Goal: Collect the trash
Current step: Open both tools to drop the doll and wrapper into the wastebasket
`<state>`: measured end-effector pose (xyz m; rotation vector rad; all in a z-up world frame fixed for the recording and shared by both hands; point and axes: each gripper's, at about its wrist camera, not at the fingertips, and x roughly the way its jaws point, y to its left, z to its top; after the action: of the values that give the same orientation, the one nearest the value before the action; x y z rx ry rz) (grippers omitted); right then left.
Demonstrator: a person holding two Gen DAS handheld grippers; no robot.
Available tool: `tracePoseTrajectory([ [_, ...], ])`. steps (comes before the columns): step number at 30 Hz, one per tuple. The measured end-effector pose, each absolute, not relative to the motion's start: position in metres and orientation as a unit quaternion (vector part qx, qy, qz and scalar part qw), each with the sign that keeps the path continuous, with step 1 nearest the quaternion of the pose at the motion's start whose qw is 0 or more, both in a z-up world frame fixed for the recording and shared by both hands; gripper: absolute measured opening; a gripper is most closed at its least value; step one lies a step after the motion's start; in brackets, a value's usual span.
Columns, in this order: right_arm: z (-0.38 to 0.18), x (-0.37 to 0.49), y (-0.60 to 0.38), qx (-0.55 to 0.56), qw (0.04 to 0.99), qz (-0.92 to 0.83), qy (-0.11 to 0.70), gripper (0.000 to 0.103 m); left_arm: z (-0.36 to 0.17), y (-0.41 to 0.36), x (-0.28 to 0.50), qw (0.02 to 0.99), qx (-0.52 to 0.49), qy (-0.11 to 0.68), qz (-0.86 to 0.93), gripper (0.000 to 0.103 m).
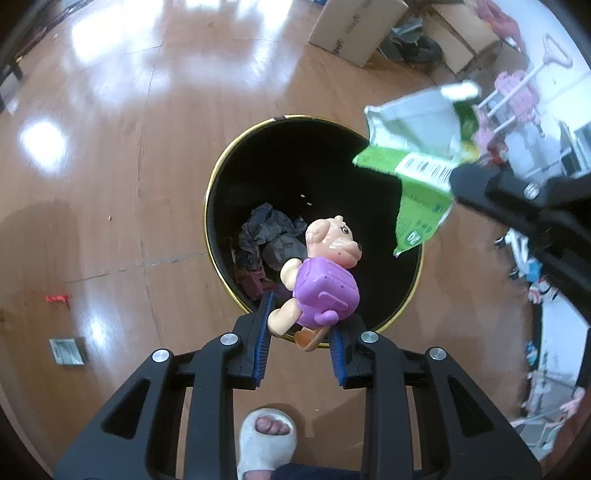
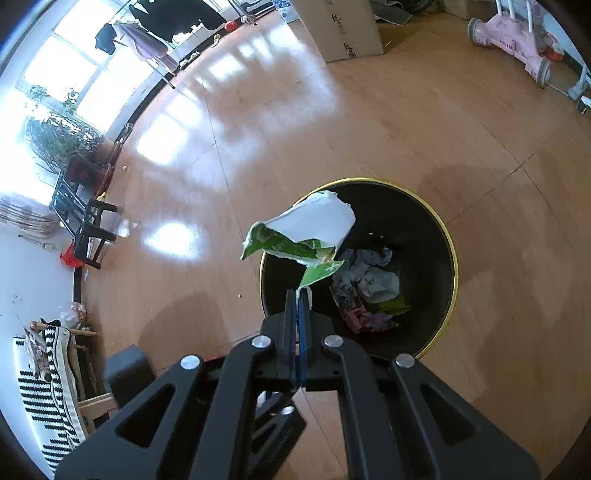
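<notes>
A black trash bin with a gold rim [image 1: 221,162] [image 2: 448,236] stands on the wooden floor and holds crumpled paper and wrappers [image 1: 269,240] [image 2: 369,284]. My left gripper [image 1: 301,328] is shut on a plastic toy figure with a purple body and peach head [image 1: 325,280], held over the bin's near edge. My right gripper [image 2: 299,295] is shut on a torn green and white wrapper [image 2: 306,232], which hangs over the bin's left rim. In the left wrist view the same wrapper [image 1: 417,147] and the right gripper's black arm [image 1: 517,199] reach in from the right.
A small red scrap [image 1: 57,298] and a flat grey packet [image 1: 66,350] lie on the floor to the left. A person's foot in a white slipper [image 1: 266,439] is just behind the gripper. Cardboard boxes [image 2: 340,26] and a pink toy cart [image 2: 517,37] stand far off.
</notes>
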<state>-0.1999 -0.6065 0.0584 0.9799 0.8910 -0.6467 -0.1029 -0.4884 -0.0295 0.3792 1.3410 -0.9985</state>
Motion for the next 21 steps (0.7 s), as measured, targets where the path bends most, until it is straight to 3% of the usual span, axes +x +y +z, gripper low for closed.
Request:
tracePoseTrajectory([
  [2, 0.060, -0.198, -0.607, 0.442, 0.742, -0.294, 0.409, 0.002, -0.031, -0.492, -0.102, 0.661, 0.172, 0.587, -0.435, 0.040],
  [3, 0.061, -0.199, -0.609, 0.442, 0.740, -0.301, 0.407, 0.002, -0.032, -0.491, -0.101, 0.665, 0.172, 0.587, -0.429, 0.068],
  [4, 0.063, -0.201, -0.610, 0.442, 0.739, -0.309, 0.403, 0.004, -0.033, -0.490, -0.098, 0.672, 0.166, 0.585, -0.423, 0.083],
  [5, 0.064, -0.201, -0.611, 0.442, 0.738, -0.313, 0.402, 0.017, -0.031, -0.485, -0.094, 0.681, 0.152, 0.580, -0.420, 0.083],
  [6, 0.064, -0.202, -0.613, 0.445, 0.737, -0.315, 0.399, 0.059, -0.029, -0.483, -0.090, 0.683, 0.145, 0.579, -0.421, 0.083],
  [7, 0.066, -0.205, -0.614, 0.449, 0.739, -0.320, 0.388, 0.084, -0.030, -0.481, -0.088, 0.682, 0.142, 0.581, -0.421, 0.083],
  [8, 0.069, -0.207, -0.615, 0.447, 0.745, -0.322, 0.377, 0.096, -0.031, -0.478, -0.085, 0.681, 0.141, 0.584, -0.419, 0.083],
  [15, 0.074, -0.183, -0.597, 0.433, 0.758, -0.289, 0.393, 0.096, -0.025, -0.416, -0.054, 0.686, 0.098, 0.596, -0.407, 0.091],
  [21, 0.078, -0.119, -0.528, 0.393, 0.783, -0.209, 0.435, 0.096, -0.035, -0.274, -0.026, 0.708, 0.127, 0.598, -0.354, 0.094],
])
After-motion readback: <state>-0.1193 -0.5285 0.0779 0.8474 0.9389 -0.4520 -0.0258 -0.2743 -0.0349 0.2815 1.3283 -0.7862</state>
